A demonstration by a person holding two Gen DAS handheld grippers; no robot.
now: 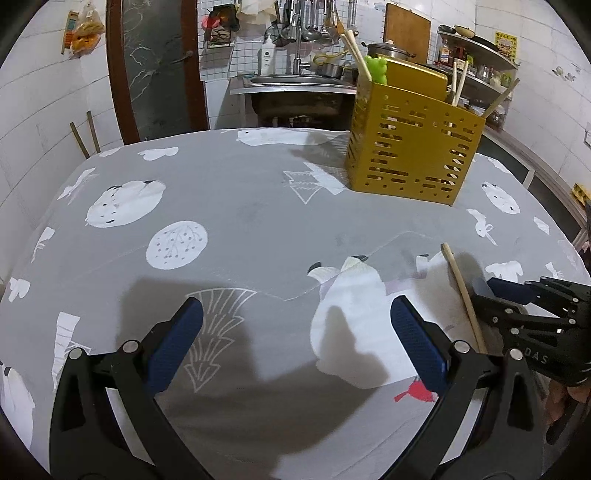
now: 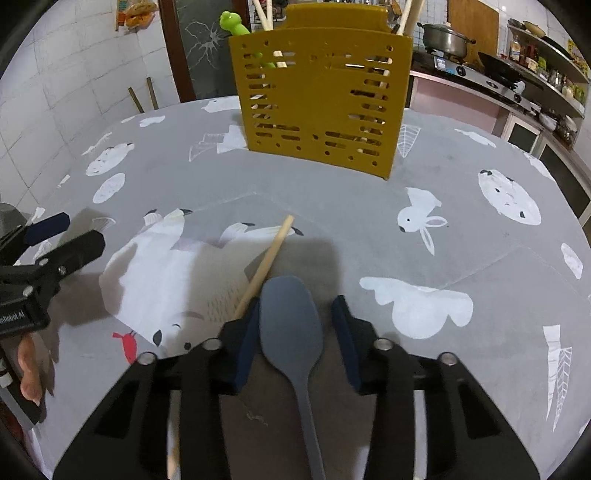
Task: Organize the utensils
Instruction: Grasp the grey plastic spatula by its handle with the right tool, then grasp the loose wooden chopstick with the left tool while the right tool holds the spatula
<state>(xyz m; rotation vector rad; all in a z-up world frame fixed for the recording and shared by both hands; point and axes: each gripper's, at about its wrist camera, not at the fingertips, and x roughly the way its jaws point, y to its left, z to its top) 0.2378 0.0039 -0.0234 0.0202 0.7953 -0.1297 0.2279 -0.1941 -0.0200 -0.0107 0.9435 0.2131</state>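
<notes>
Jaws of our right gripper point(image 2: 295, 314) sit partly open around the grey-blue rubbery spoon point(image 2: 290, 325) lying on the tabletop point(image 2: 369, 221), not yet squeezing it. We keep our left gripper point(image 1: 295, 339) wide open and empty, out of the way. We think the spoon goes in the yellow holey plastic utensil box point(image 2: 321, 99).

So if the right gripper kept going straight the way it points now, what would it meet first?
Probably the grey spatula, whose head already lies between the right gripper's open jaws, with the tablecloth just beneath. Depth is hard to judge here.

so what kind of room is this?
Most likely a home kitchen: a steel sink with ladles hanging above it, a pot on a gas stove, and shelves of condiment jars.
</notes>
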